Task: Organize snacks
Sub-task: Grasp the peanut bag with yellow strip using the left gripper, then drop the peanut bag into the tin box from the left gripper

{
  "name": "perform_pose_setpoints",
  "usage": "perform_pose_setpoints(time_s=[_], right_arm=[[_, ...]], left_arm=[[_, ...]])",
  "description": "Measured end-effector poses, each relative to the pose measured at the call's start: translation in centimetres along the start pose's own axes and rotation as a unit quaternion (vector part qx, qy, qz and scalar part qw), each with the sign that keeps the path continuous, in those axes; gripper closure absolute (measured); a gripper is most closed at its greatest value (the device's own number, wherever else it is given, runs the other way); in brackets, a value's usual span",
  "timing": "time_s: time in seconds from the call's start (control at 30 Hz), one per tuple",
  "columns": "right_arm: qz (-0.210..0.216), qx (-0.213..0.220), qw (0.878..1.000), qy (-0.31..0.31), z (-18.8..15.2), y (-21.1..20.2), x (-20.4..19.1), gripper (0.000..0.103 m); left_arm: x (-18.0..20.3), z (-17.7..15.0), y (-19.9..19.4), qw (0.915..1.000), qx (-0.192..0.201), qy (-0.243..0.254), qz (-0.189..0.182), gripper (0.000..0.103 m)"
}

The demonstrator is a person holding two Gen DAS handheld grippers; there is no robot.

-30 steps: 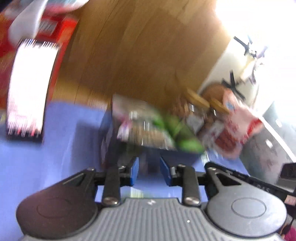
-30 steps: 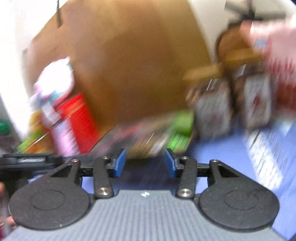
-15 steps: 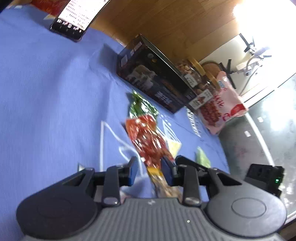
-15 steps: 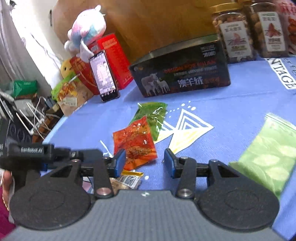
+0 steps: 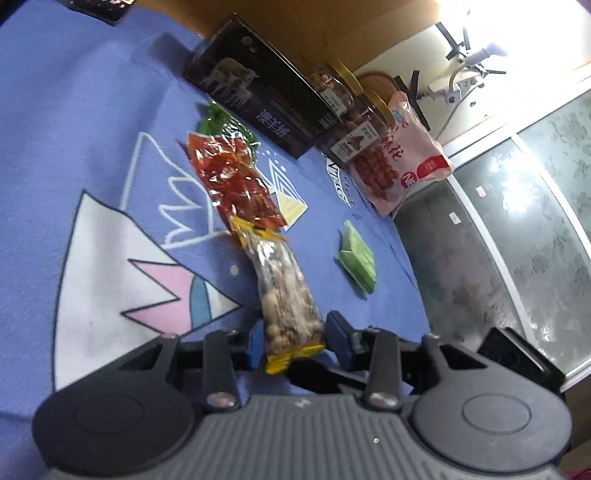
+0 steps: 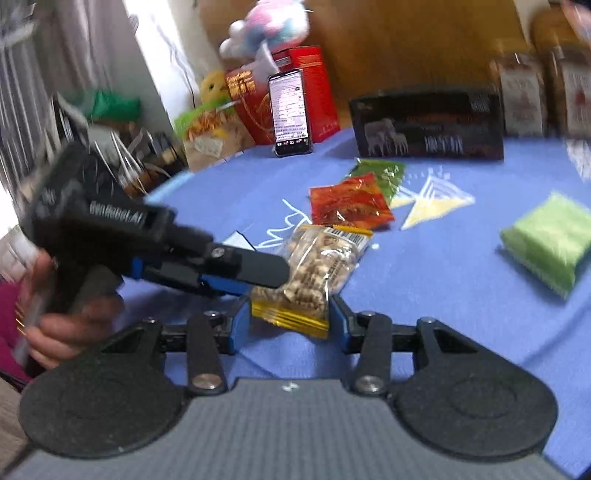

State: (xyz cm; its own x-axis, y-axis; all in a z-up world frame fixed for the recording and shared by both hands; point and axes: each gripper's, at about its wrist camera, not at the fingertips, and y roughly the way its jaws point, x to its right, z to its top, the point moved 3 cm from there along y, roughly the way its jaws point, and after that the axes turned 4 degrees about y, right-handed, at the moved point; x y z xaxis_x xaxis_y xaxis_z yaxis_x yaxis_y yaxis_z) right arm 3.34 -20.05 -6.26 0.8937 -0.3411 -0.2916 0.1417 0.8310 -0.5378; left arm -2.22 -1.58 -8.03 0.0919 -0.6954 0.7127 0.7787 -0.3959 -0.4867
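Peanut packet between both pairs of tongs, long axis running away from the left tongs.

Left wrist view: we see the peanut packet [image 5: 286, 295] at lower centre between the left tongs [image 5: 291, 339], whose jaws are opening, pads not pressing; its far end touches the red packet [image 5: 232, 181].
Right wrist view: the right tongs [image 6: 284, 325], jaws closing, flank its yellow end without pressing; the left tongs [image 6: 266, 273] enter from the left.

Wooden panel [image 5: 295, 22] behind the table, frosted glass door [image 5: 524, 229], bright window light.
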Motion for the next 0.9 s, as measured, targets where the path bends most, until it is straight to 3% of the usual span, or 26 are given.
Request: perform_pose_setpoints(time_s=[0.1,0.23,0.53,0.73,0.9], right_arm=[[-0.024,0.013,0.999,-0.030,0.1,0.0,-0.1,0.069],[-0.038,0.053,0.997,-0.042,1.5,-0.5,0.4,0.070],[-0.074,0.121,0.989,-0.050,8.7,1.7,3.7,0.070],[-0.080,0.137,0.986,-0.040,14.4,5.8,7.0,0.070],[-0.074,0.118,0.990,-0.012,17.8,10.0,9.4,0.070]], left_arm=[[0.5,0.2,0.2,0.9999,0.000,0.014,0.009,0.072],[2.2,1.8,-0.2,0.9980,0.012,0.061,0.008,0.072],[5.3,10.1,0.9,0.9883,0.057,0.141,0.018,0.072],[4.9,17.0,3.1,0.9843,0.084,0.150,0.042,0.071],[2.0,22.2,5.5,0.9849,0.094,0.125,0.075,0.071]])
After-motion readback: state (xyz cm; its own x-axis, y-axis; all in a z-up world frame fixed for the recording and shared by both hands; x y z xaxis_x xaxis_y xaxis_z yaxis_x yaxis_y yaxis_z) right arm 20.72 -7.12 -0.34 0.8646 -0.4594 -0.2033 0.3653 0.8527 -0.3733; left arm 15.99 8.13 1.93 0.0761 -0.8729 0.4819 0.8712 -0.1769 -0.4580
